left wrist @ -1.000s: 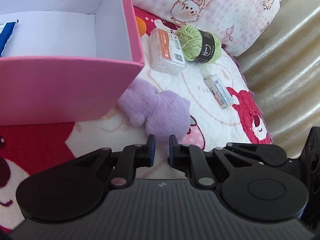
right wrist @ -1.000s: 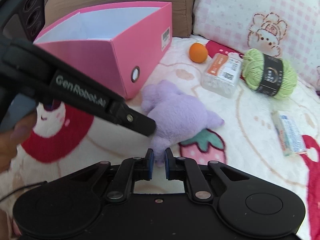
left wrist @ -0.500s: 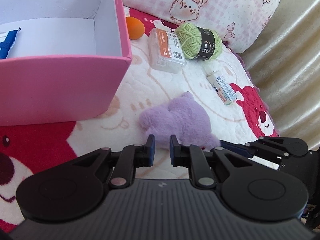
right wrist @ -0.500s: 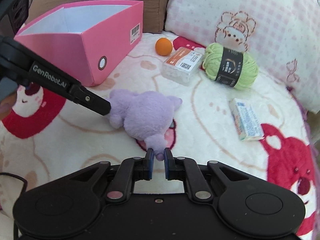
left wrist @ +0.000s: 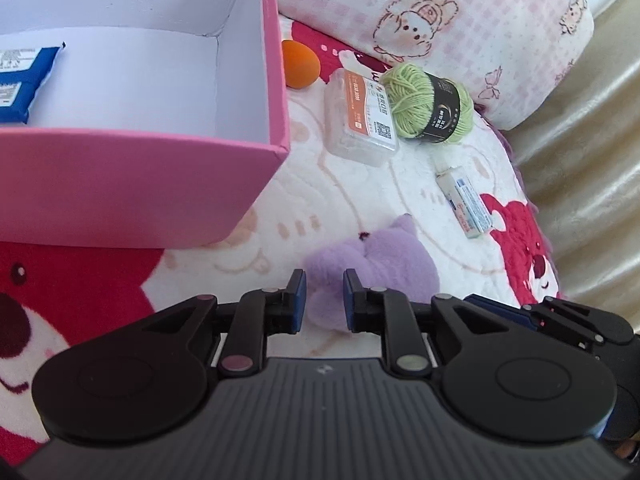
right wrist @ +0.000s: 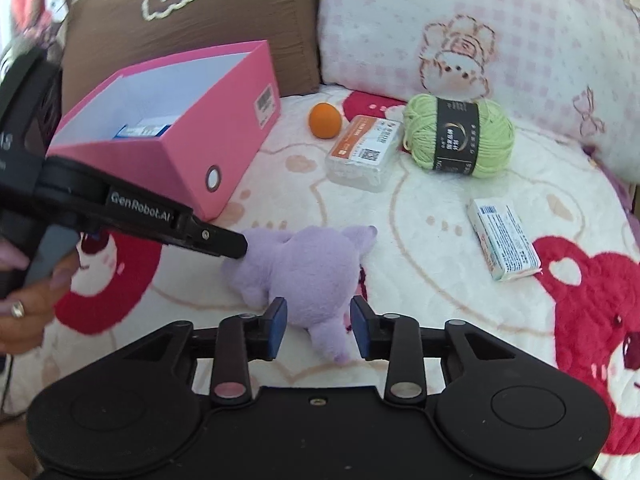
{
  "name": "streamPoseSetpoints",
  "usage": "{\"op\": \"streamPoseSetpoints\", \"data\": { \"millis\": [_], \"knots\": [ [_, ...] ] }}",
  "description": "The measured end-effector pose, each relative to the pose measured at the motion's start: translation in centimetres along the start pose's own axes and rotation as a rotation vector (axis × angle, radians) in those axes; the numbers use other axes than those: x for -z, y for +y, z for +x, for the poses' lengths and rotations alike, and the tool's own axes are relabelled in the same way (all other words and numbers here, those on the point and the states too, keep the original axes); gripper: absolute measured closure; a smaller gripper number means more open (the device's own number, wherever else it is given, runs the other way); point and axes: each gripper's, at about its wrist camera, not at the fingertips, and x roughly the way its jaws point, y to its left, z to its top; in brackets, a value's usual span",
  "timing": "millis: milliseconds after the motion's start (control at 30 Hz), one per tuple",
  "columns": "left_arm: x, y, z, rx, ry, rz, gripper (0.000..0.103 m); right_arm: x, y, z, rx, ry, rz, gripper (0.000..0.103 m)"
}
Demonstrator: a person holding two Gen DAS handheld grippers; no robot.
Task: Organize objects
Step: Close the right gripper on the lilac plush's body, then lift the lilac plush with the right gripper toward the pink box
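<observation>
A purple plush toy (left wrist: 384,256) (right wrist: 308,264) lies on the patterned blanket, a little in front of the pink box (left wrist: 140,184) (right wrist: 140,160). My right gripper (right wrist: 319,326) is opening. The toy's leg sits between its jaws, and the pads stand off it. My left gripper (left wrist: 325,304) is shut, and purple fur shows through the narrow gap. In the right wrist view the left gripper's tip (right wrist: 236,246) touches the toy's left end. Whether it pinches any fur I cannot tell. A blue packet (left wrist: 20,80) (right wrist: 144,131) lies inside the box.
Behind the toy are an orange ball (right wrist: 325,120), a clear plastic case with an orange label (right wrist: 362,152) and a green yarn ball (right wrist: 460,136). A small white-and-blue pack (right wrist: 504,240) lies to the right. A pink pillow (right wrist: 480,20) and a brown cushion (right wrist: 200,20) close the back. A hand (right wrist: 24,300) holds the left gripper.
The right gripper, shut on the toy's leg, pulled the toy away from the pink box, and its jaws have now parted. The left gripper stayed shut at the toy's other end.
</observation>
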Motion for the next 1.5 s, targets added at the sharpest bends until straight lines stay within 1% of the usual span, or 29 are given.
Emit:
{"op": "streamPoseSetpoints", "data": {
  "millis": [67,133,167,233,300,367,400,467,533,600,700,800,900,1000,1067,1200,1300,1500],
  "knots": [
    [-0.1,-0.1,0.3,0.004,-0.002,-0.007,0.086,-0.5,-0.2,0.2,-0.020,0.003,0.039,0.059],
    [0.2,-0.5,0.4,0.011,-0.016,0.016,0.085,-0.9,0.0,0.8,-0.034,0.012,0.065,0.058],
    [0.4,-0.8,0.5,0.006,-0.018,0.032,0.083,-1.0,0.3,1.2,-0.037,0.021,0.068,0.058],
    [0.6,-1.2,0.6,-0.011,-0.024,0.060,0.083,-1.1,0.8,2.2,-0.024,0.037,0.063,0.058],
    [0.6,-1.1,0.7,-0.007,-0.025,0.061,0.080,-1.0,1.1,3.1,0.008,0.048,0.062,0.057],
    [0.5,-0.7,0.8,-0.005,-0.022,0.048,0.071,-1.0,1.3,3.7,0.043,0.052,0.062,0.054],
    [0.6,-0.5,0.8,-0.010,-0.024,0.044,0.069,-0.9,1.3,3.9,0.058,0.053,0.058,0.052],
    [0.6,-0.2,0.9,-0.023,-0.021,0.045,0.063,-0.9,1.1,4.2,0.068,0.060,0.060,0.044],
    [0.6,0.1,1.0,-0.020,-0.017,0.041,0.062,-0.7,0.8,4.3,0.062,0.069,0.083,0.043],
    [0.6,0.2,1.1,-0.012,-0.017,0.036,0.062,-0.5,0.6,4.5,0.057,0.076,0.098,0.043],
    [0.8,0.2,1.2,-0.002,-0.026,0.042,0.066,-0.4,0.4,4.8,0.050,0.082,0.113,0.043],
    [1.0,0.2,1.5,0.020,-0.018,0.027,0.070,-0.3,0.5,5.0,0.048,0.087,0.112,0.043],
    [1.1,0.1,1.6,0.034,-0.003,0.016,0.071,0.0,1.0,5.2,0.046,0.085,0.090,0.049],
    [1.2,-0.3,1.4,0.037,-0.002,0.027,0.071,0.3,1.8,5.0,0.070,0.078,0.057,0.049],
    [1.4,-0.5,1.1,0.040,-0.022,0.035,0.073,0.4,2.0,4.9,0.079,0.076,0.039,0.050],
    [1.3,-1.6,0.4,0.018,-0.039,0.108,0.074,0.1,2.0,4.1,0.067,0.063,0.053,0.050],
    [1.3,-2.2,-0.1,0.019,-0.028,0.117,0.075,0.0,2.1,3.4,0.071,0.052,0.049,0.050],
    [1.4,-3.0,-1.6,0.010,-0.006,0.130,0.075,0.0,2.8,1.9,0.051,0.048,0.037,0.048]
  ]
}}
